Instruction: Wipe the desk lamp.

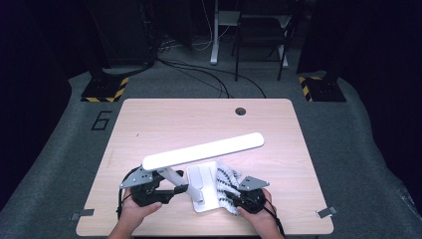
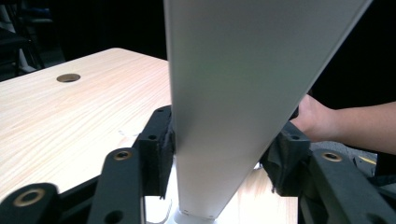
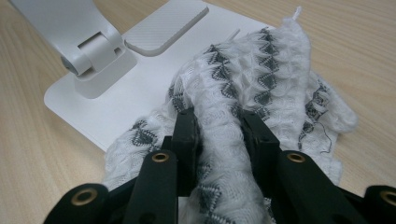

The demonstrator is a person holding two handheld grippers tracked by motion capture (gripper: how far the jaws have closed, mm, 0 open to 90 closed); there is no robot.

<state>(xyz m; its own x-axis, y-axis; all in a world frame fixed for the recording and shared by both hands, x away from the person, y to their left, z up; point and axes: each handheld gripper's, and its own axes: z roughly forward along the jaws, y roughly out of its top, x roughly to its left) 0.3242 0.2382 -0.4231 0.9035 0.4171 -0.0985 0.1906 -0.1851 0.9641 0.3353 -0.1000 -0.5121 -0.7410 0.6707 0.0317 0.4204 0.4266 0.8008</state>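
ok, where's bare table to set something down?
The far half of the table is bare, from the lamp head back to the cable hole. The right strip beside the cloth is also free. The near middle is crowded: lamp base, cloth, left tool and right tool.

Far half of table (image 1: 164, 117) open, only cable hole (image 1: 241, 111) there. Lamp head (image 1: 204, 149) slants across near middle, overhanging it. Lamp base (image 1: 201, 191) and knitted cloth (image 1: 226, 181) fill gap between hands. Table's left and right edges free.
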